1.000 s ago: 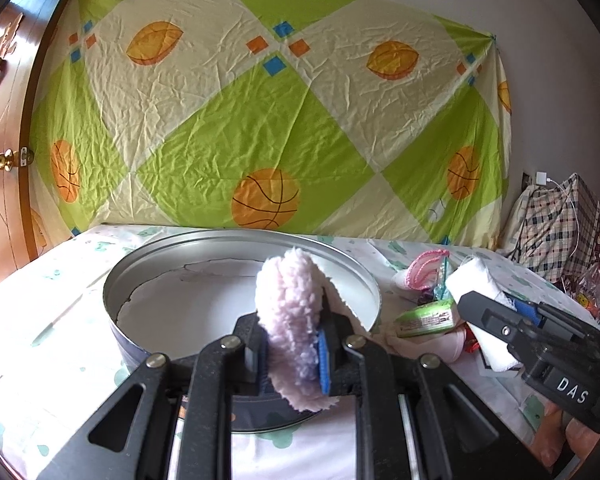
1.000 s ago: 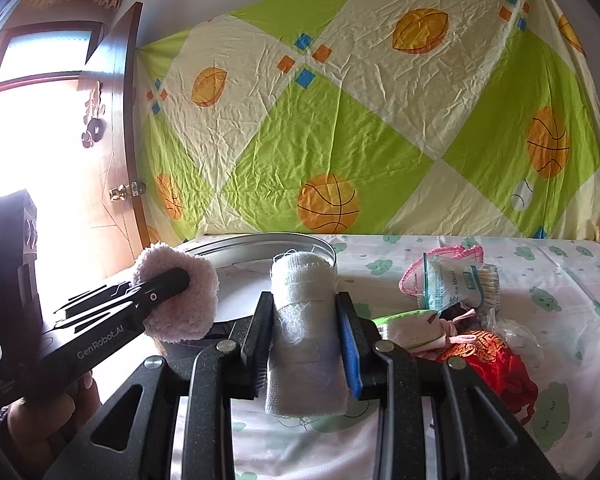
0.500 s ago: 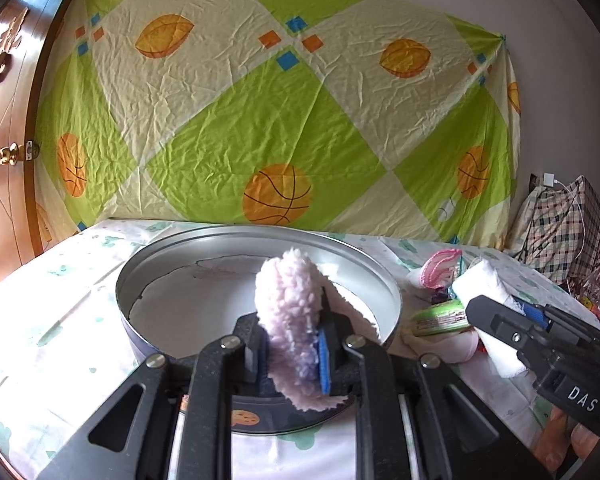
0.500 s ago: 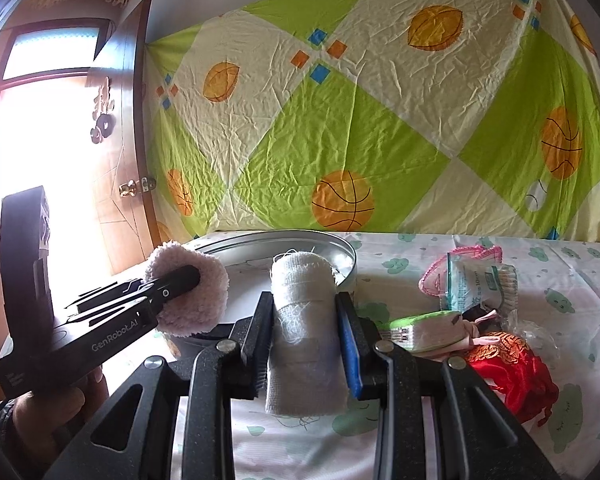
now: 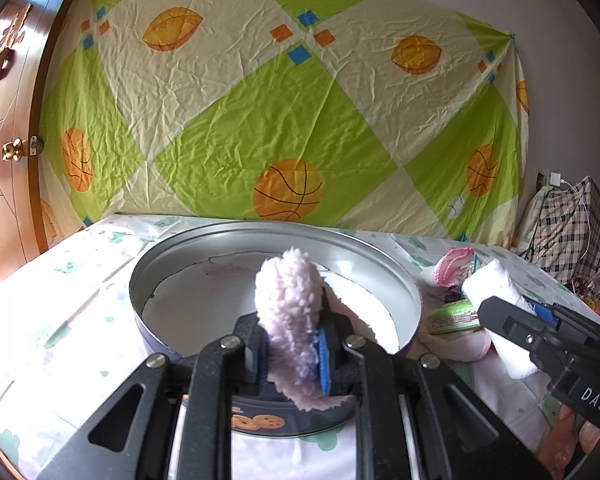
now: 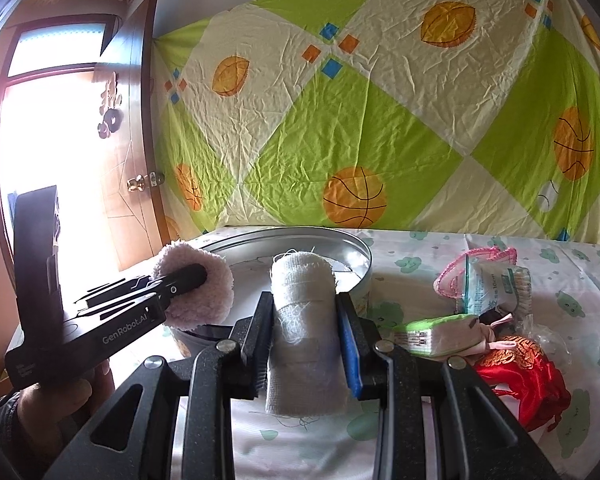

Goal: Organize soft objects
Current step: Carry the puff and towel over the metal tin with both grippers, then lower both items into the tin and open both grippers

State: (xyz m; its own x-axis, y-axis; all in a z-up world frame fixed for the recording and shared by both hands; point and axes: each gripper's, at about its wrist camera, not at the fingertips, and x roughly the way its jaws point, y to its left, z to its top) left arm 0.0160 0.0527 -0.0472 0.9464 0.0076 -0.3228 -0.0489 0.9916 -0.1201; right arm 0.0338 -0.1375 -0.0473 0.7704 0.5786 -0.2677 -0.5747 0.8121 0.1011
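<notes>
From the left wrist view, the left hand-held gripper (image 5: 292,356) is clamped on a pink fluffy pad (image 5: 290,312), held on edge just above the near rim of the round metal tin (image 5: 404,284), which sits toward the left side of the bed (image 5: 60,280) and looks empty but for a torn paper liner. The pad's loose lower flap hangs outside the tin wall, so I reckon that if the jaws let go here it could drape over the rim or slide down onto the sheet instead of landing inside. The right hand-held gripper (image 5: 496,304) juts in from the right with "DAS" on its body, close enough that the 2 tools might knock together over the tin. From the right wrist view, the right hand-held gripper (image 6: 304,344) is squeezed shut on a rolled white cloth (image 6: 304,320), short of the tin's right rim; its frayed threads could snag on the pads at release, and the roll may unwind. The left hand-held gripper (image 6: 188,280) reads "GenRobot.AI". A small packet (image 6: 492,288) among the loose pile toward the bed's right side seems to show "10cm"; the rest is too small to read.
</notes>
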